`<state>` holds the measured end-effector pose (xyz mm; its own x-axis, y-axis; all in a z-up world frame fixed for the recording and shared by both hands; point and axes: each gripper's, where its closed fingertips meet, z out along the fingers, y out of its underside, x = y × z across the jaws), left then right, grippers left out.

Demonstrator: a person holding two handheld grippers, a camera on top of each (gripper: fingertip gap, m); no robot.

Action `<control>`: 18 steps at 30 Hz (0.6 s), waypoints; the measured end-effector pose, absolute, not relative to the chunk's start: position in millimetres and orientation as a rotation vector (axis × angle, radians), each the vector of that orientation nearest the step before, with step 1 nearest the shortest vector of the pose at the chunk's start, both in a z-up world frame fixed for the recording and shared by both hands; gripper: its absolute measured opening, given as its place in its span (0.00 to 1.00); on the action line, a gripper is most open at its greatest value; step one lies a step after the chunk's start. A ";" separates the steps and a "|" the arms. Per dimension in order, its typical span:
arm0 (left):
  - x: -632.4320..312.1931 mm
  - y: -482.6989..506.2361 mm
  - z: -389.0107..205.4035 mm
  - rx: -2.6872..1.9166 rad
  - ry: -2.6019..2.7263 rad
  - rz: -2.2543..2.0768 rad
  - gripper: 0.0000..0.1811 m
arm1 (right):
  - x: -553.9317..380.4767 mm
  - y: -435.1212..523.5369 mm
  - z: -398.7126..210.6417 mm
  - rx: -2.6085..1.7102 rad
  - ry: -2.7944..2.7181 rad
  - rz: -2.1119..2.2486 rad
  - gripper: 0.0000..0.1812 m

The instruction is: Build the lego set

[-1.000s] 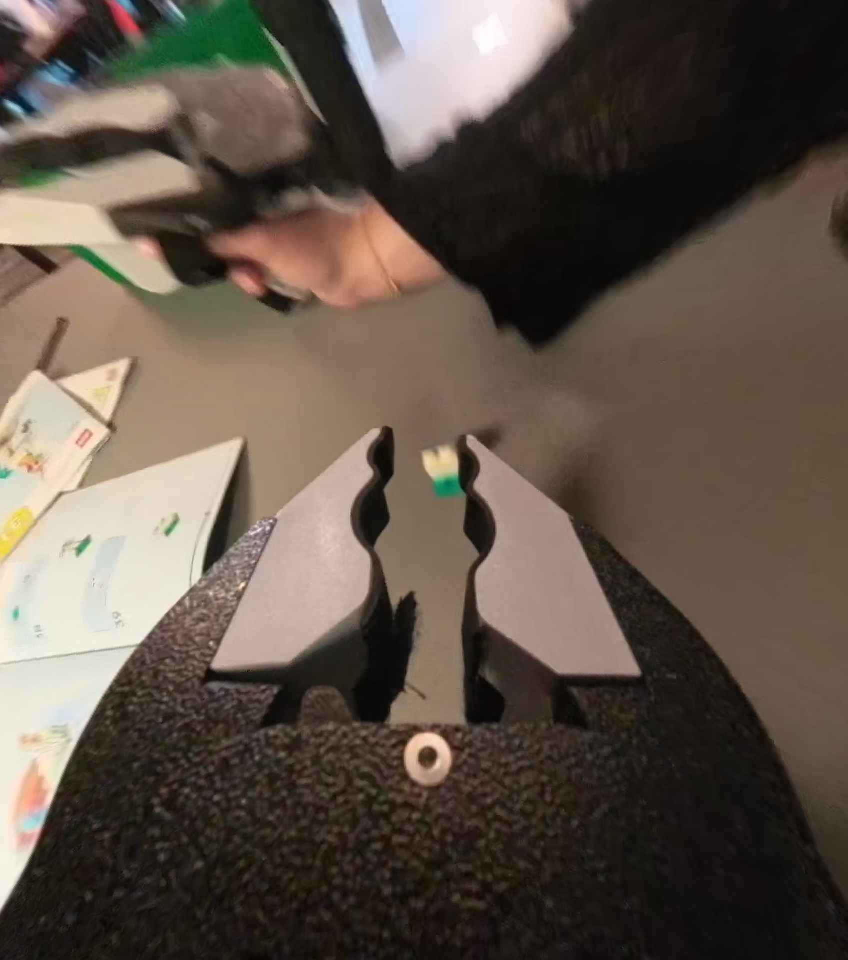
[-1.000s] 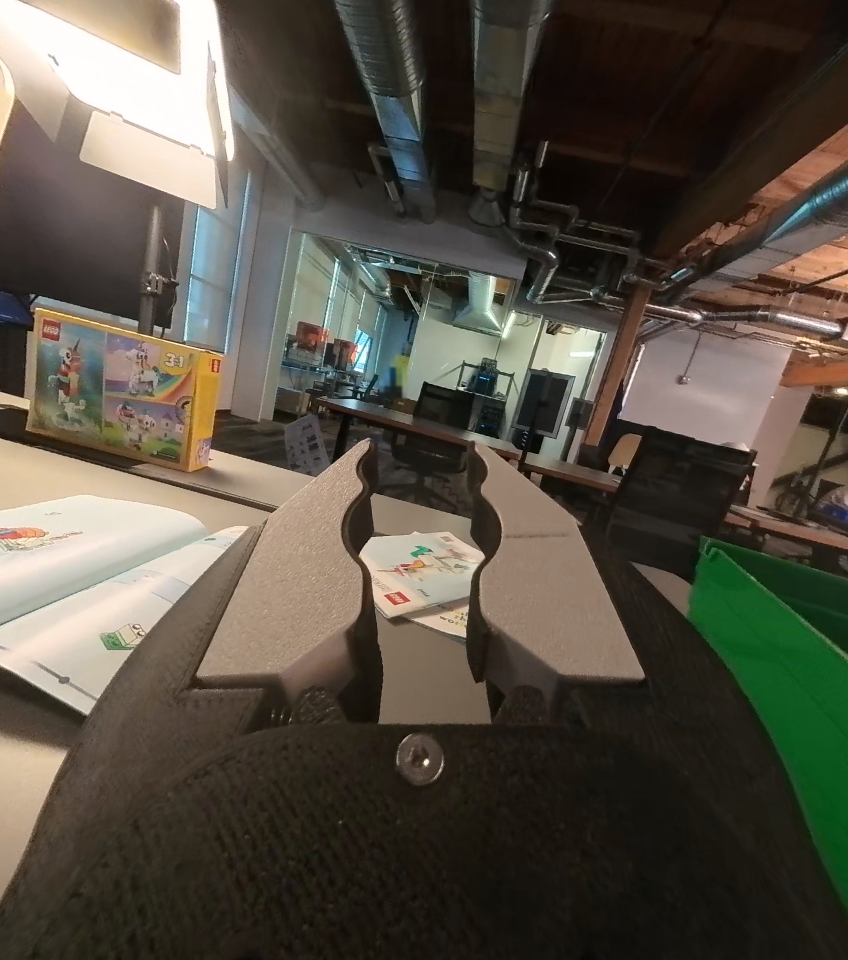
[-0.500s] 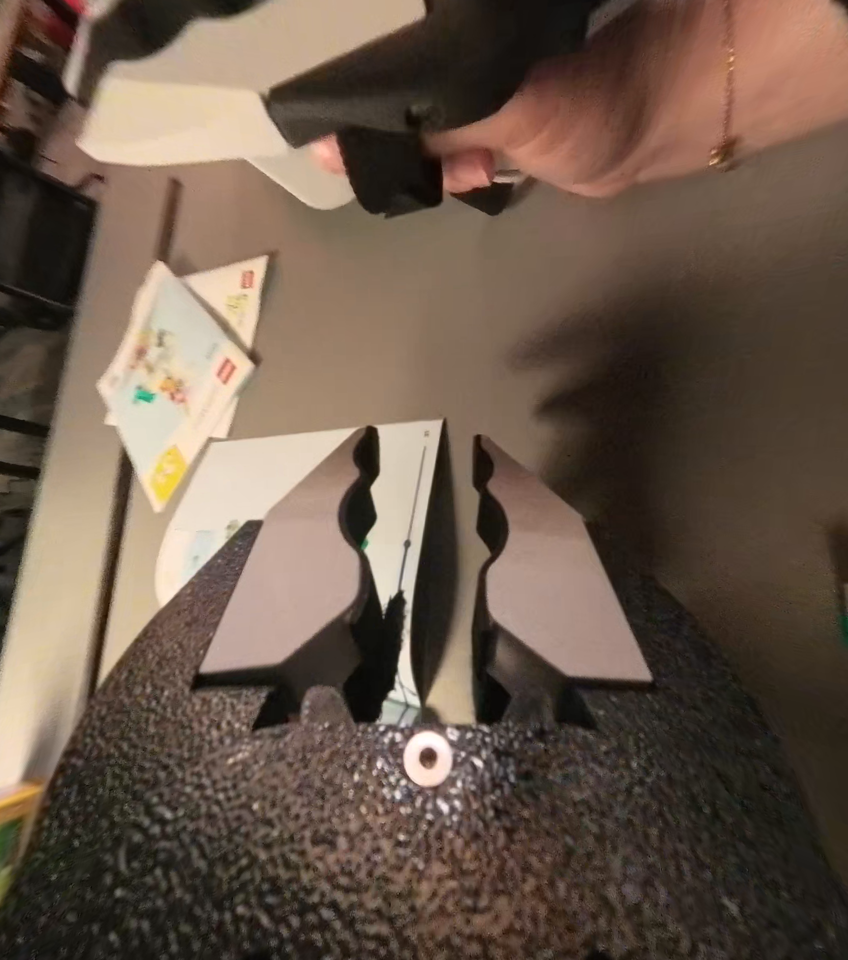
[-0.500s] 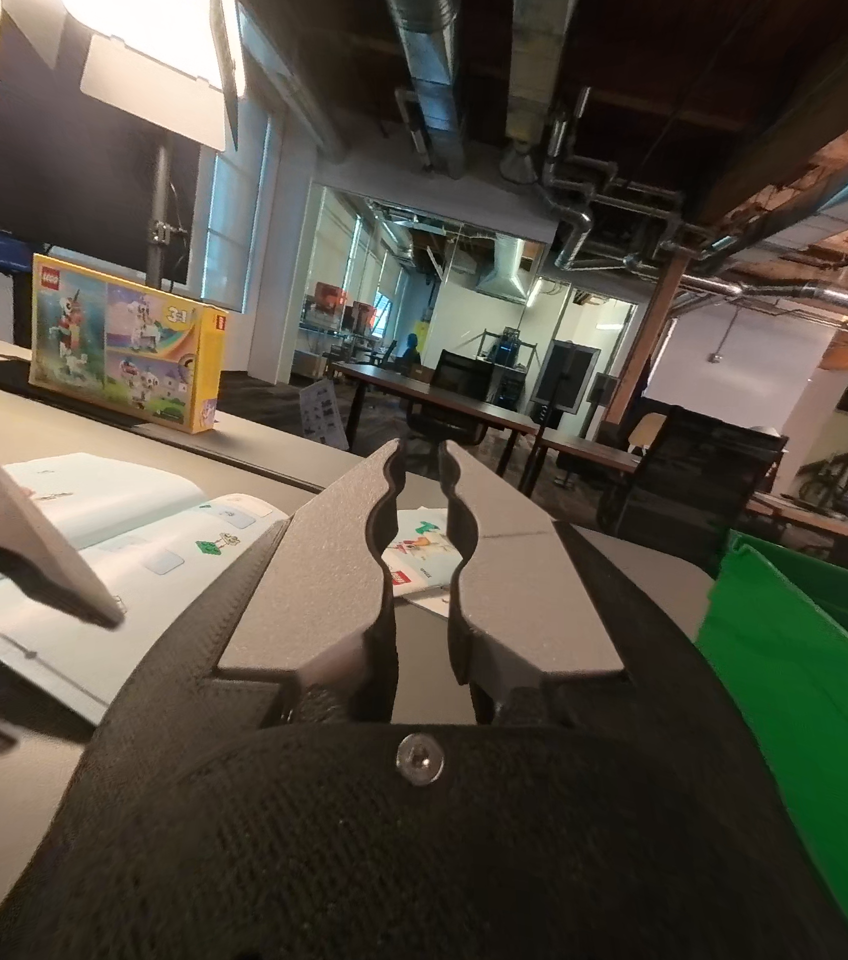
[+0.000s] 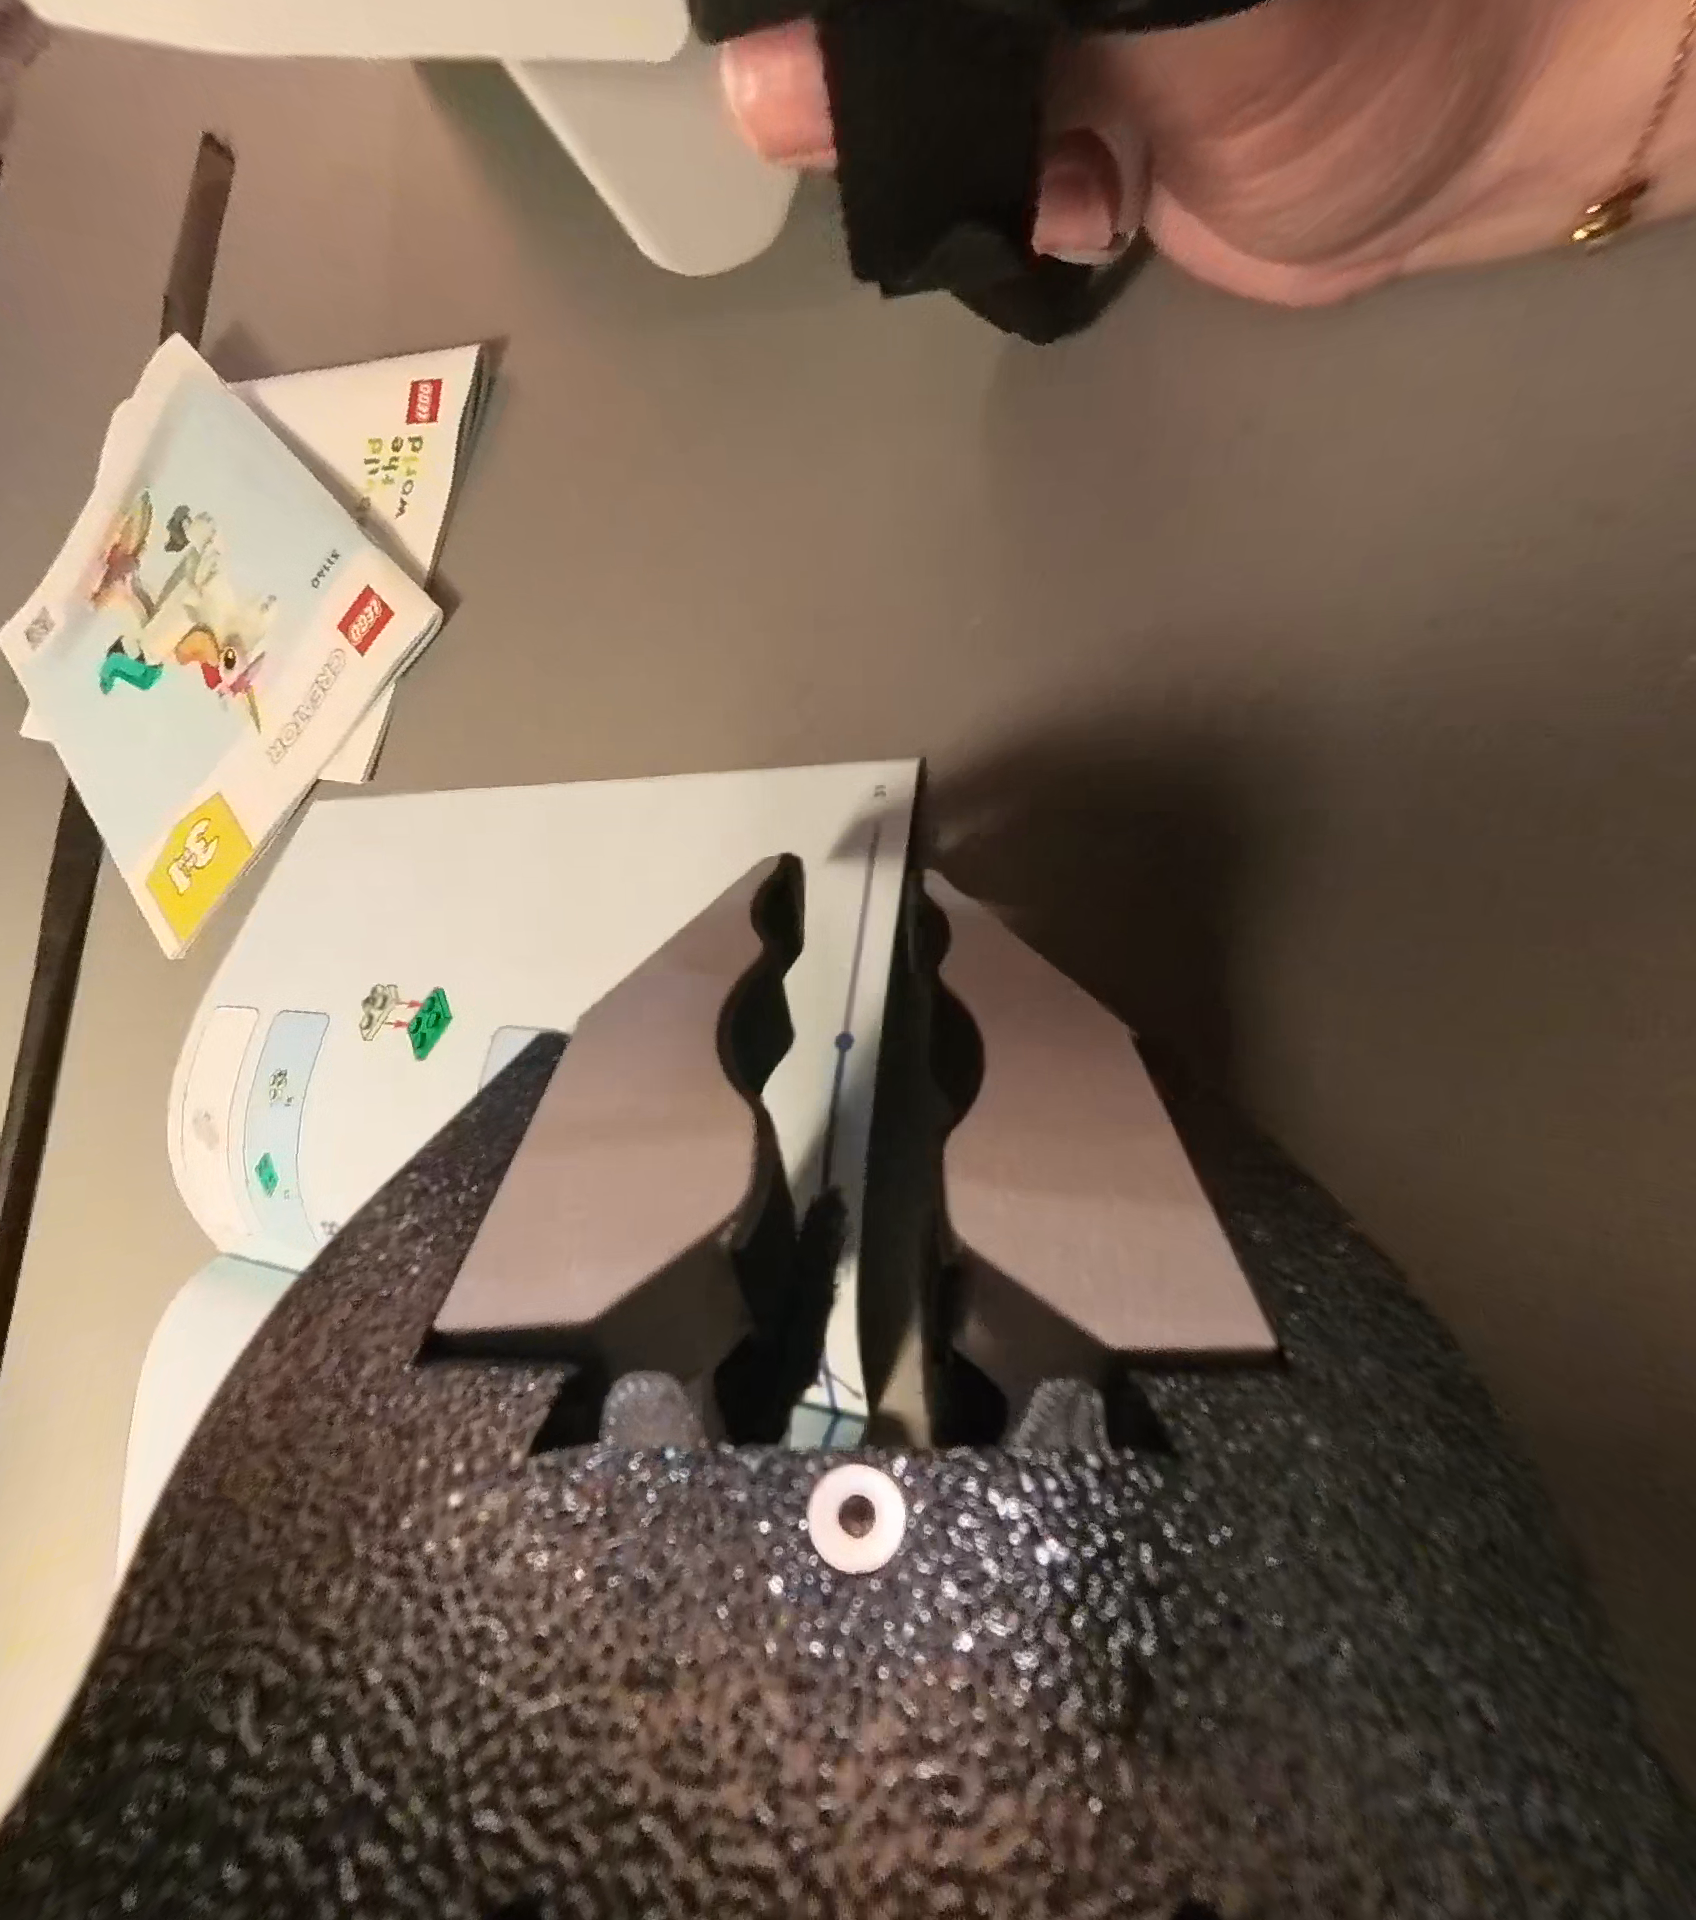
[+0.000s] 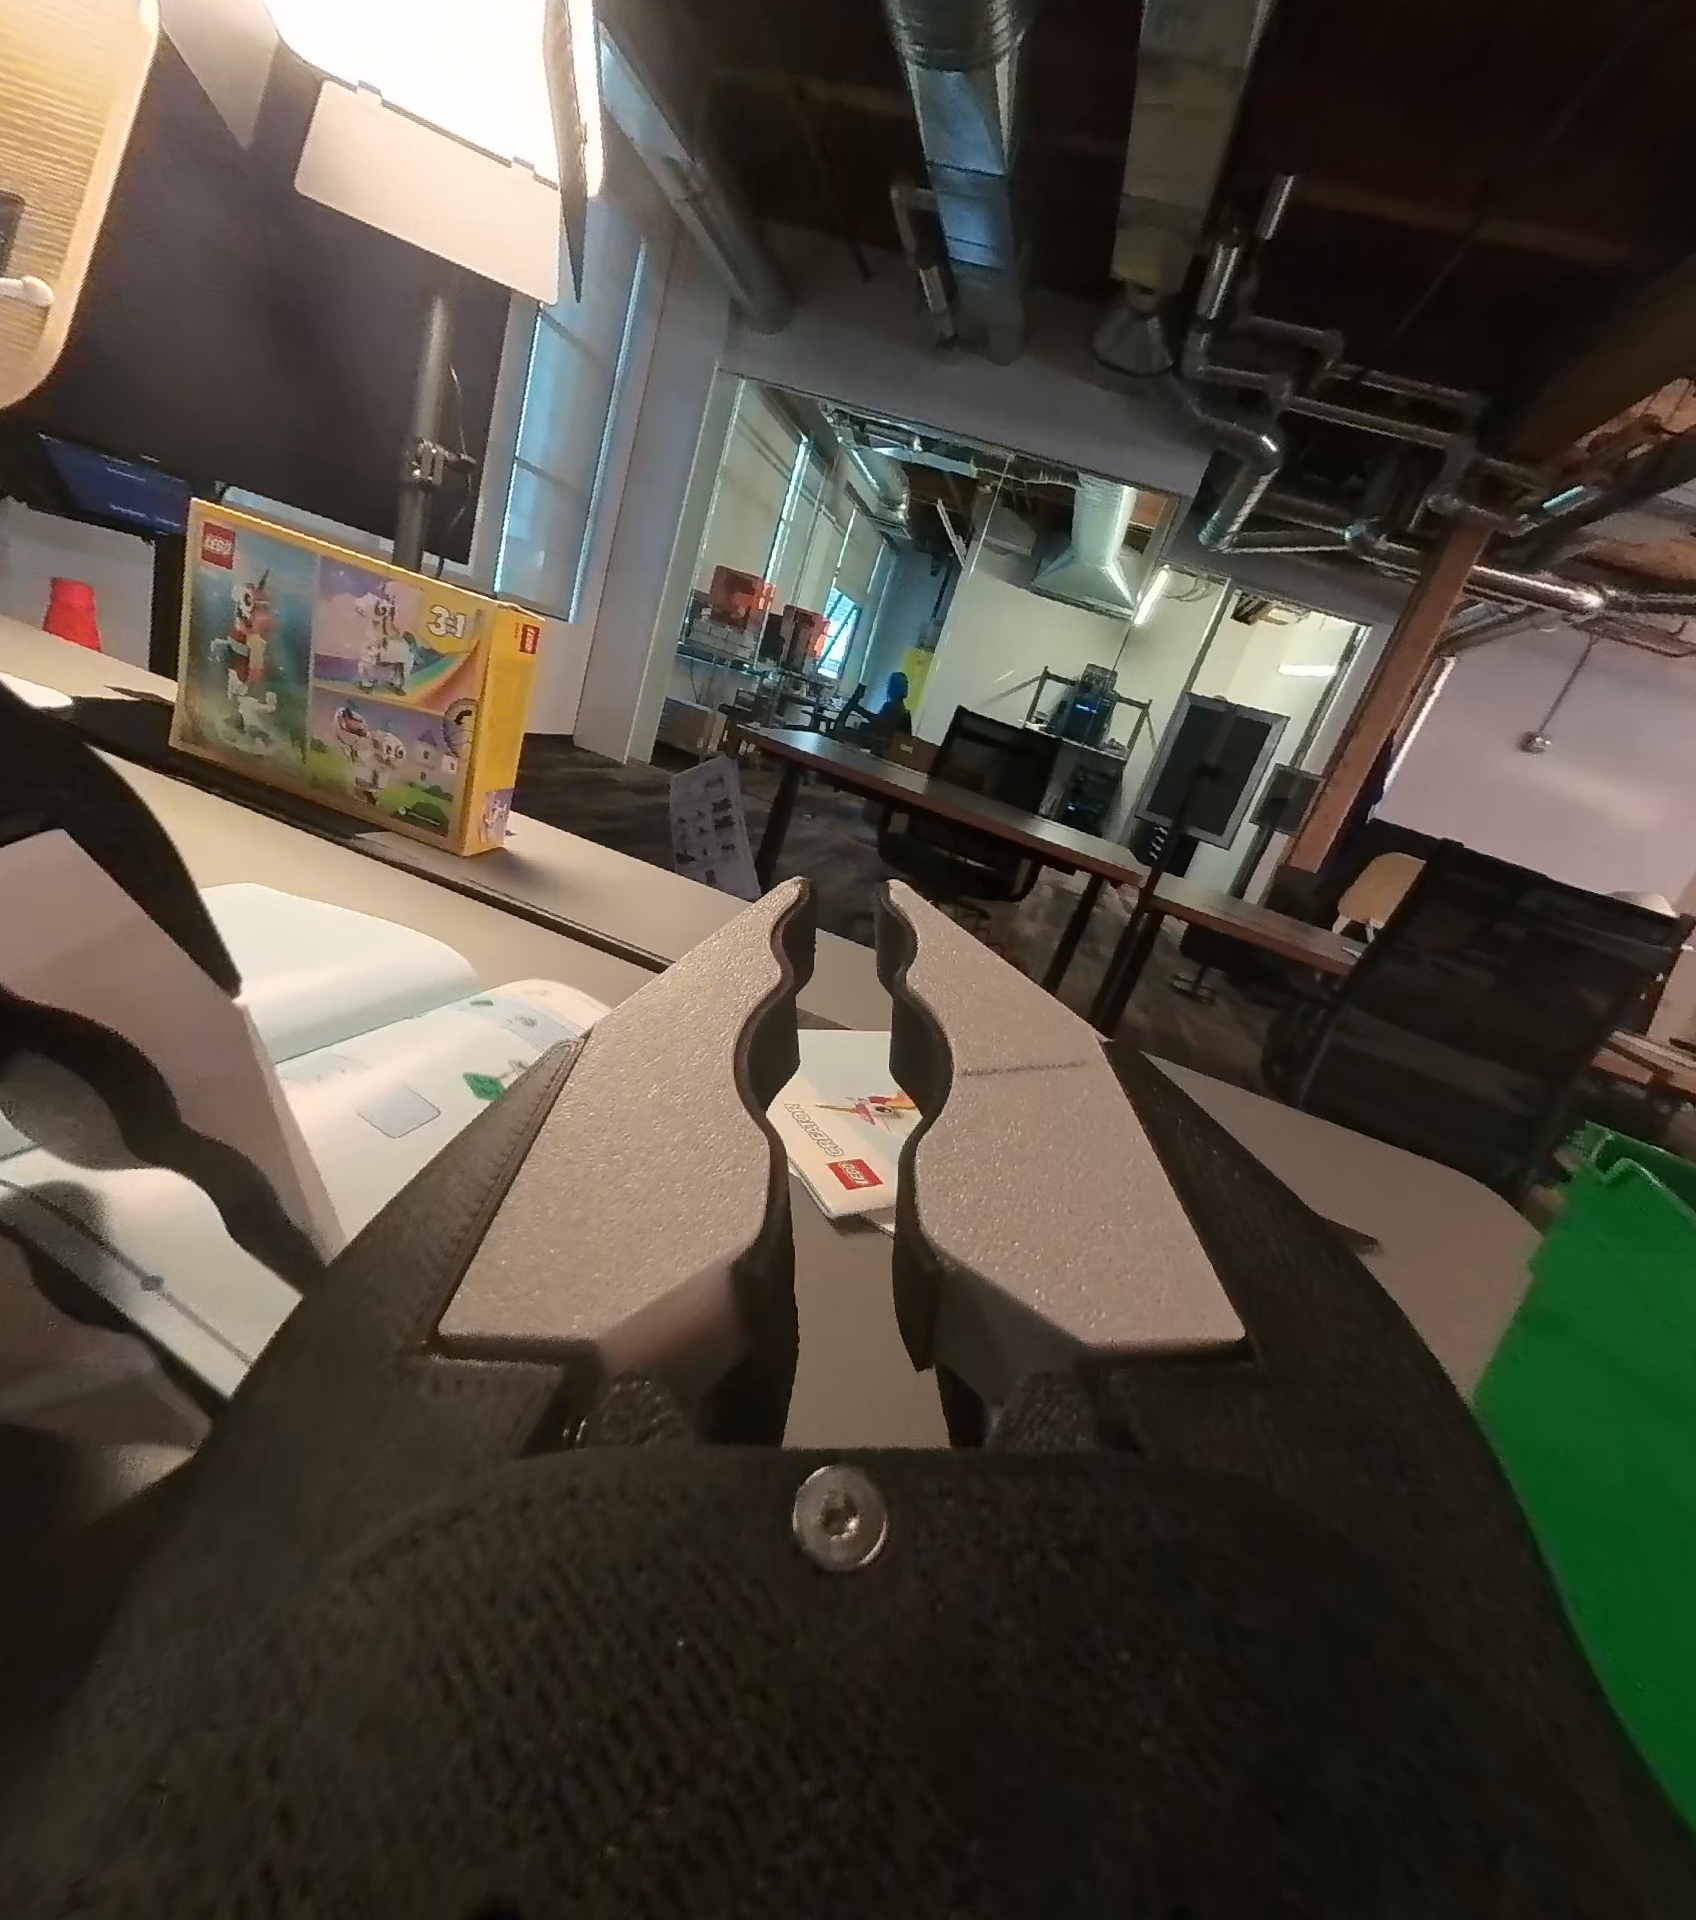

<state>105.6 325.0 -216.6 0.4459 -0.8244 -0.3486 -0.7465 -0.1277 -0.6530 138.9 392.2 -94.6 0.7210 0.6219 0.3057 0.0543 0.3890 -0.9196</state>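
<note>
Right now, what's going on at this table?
A person holds a gripper in each hand; neither grips anything. The left gripper hovers, jaws apart, over the right-hand page edge of an open instruction booklet on the grey table. The right gripper, jaws slightly apart, points past two closed booklets toward the yellow set box. A green bin sits on the right. No bricks are in view.

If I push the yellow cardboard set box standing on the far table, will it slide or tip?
The yellow cardboard set box probably tips: it stands upright on a narrow edge, tall for its depth. A high push would likely topple it; a low one might slide it on the smooth grey table. Whether it is full or empty can't be seen.
</note>
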 end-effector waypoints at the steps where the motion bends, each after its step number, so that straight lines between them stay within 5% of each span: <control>1: 105.3 325.8 -216.4 -1.890 1.317 -0.125 0.08 | 139.0 392.2 -94.5 -1.131 -0.705 0.402 0.05; 4: 107.1 325.5 -214.5 -1.888 1.290 -0.167 0.00 | 139.2 392.2 -94.4 -1.131 -0.703 0.405 0.05; 18: 114.8 328.4 -193.5 -1.872 0.979 -0.574 0.00 | 138.2 390.3 -95.2 -1.131 -0.713 0.407 0.04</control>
